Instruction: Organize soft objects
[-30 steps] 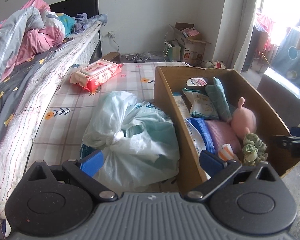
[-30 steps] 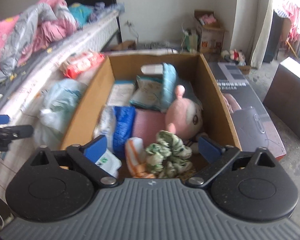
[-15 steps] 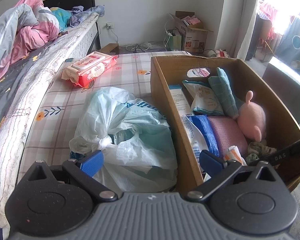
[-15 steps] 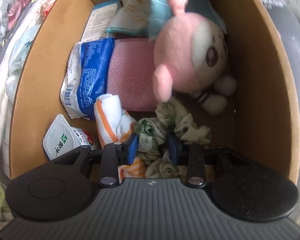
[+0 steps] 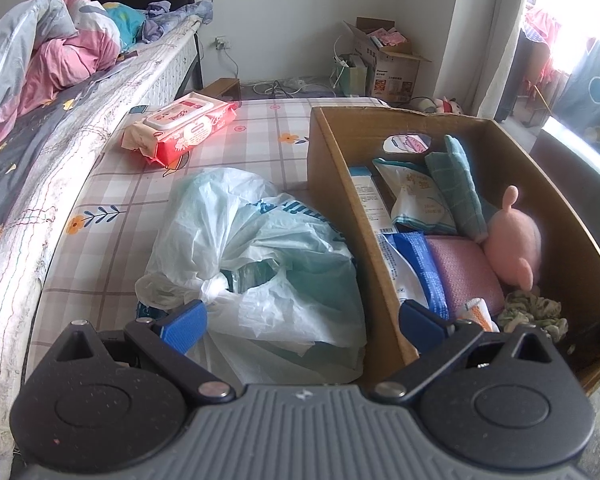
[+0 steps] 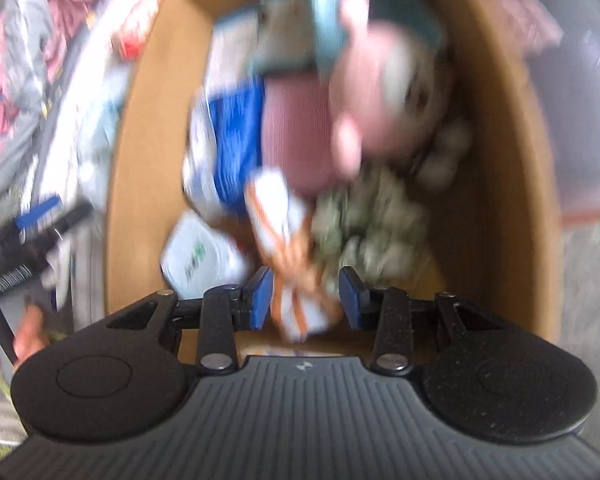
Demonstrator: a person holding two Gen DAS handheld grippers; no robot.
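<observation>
Soft objects sit mostly packed in the brown cardboard box [image 5: 332,168] on the checked mattress beside the bed [image 5: 40,128]. Going left to right, the red wipes pack [image 5: 180,128] and the knotted white-and-teal plastic bag [image 5: 256,264] lie outside the box, the bag pressed against its left wall. Your left gripper [image 5: 300,322] hovers over that bag with its jaws wide apart, gripping nothing.

Half a second ago your right gripper [image 6: 305,298] had closed on the crumpled green patterned cloth [image 6: 364,224]; now its jaws have parted and it has pulled back, so the cloth lies loose in the box's near corner. The blur makes contact hard to judge. That item looks placed. The white-and-orange rolled towel [image 6: 284,240] now lies between the blue pads.

Further right, the pink plush toy [image 5: 510,240] crowds the cloth, leaving little room. The bag and wipes likely remain to sort.
</observation>
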